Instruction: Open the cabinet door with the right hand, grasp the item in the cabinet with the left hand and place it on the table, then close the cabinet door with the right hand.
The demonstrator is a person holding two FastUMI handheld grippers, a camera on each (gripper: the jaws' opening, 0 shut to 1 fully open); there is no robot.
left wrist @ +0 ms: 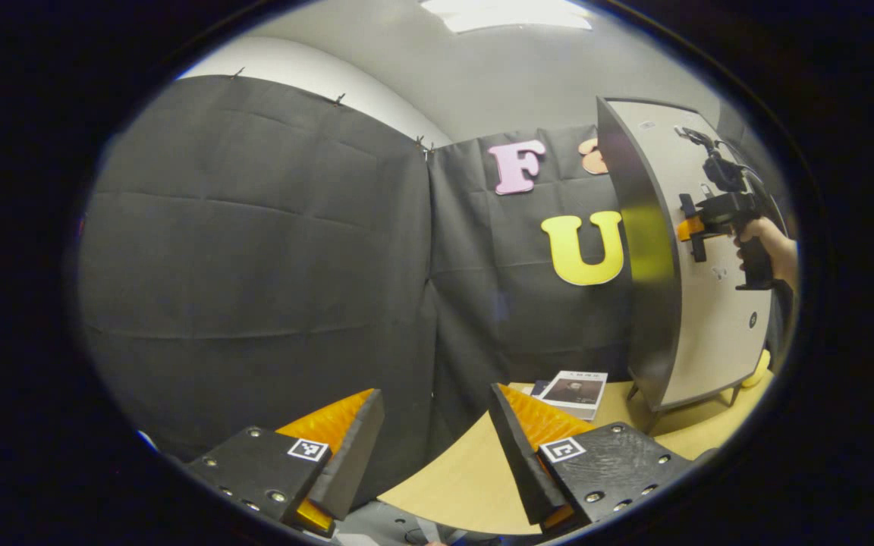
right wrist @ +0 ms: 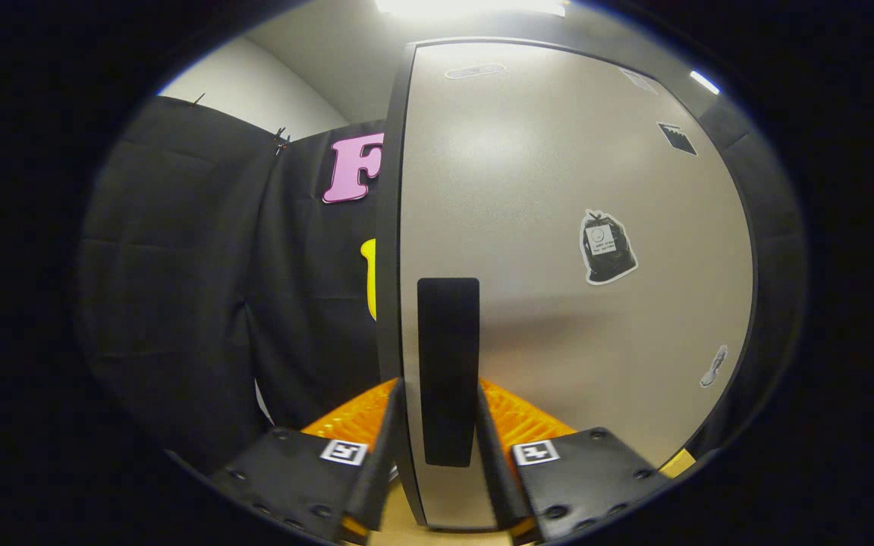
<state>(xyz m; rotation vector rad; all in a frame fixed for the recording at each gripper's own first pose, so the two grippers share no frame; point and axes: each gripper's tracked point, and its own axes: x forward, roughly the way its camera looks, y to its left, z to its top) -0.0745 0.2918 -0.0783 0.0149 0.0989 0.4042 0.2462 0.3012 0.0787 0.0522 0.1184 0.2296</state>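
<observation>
A grey cabinet point(left wrist: 699, 303) with dark sides stands on the wooden table point(left wrist: 467, 470), far right in the left gripper view. Its door point(right wrist: 573, 189) looks closed or nearly so, and what is inside is hidden. My right gripper point(right wrist: 441, 383) straddles the door's black vertical handle point(right wrist: 448, 356) near the door's left edge, with both fingers against it. From the left gripper view the right gripper point(left wrist: 691, 227) sits on the door front, held by a hand point(left wrist: 774, 250). My left gripper point(left wrist: 437, 402) hangs open over the table's near edge, left of the cabinet, holding nothing.
A booklet point(left wrist: 577, 390) lies on the table just left of the cabinet's feet. Something yellow point(left wrist: 757, 370) peeks out low at the cabinet's right side. Black cloth walls close off the back and left. Stickers point(right wrist: 608, 246) mark the door.
</observation>
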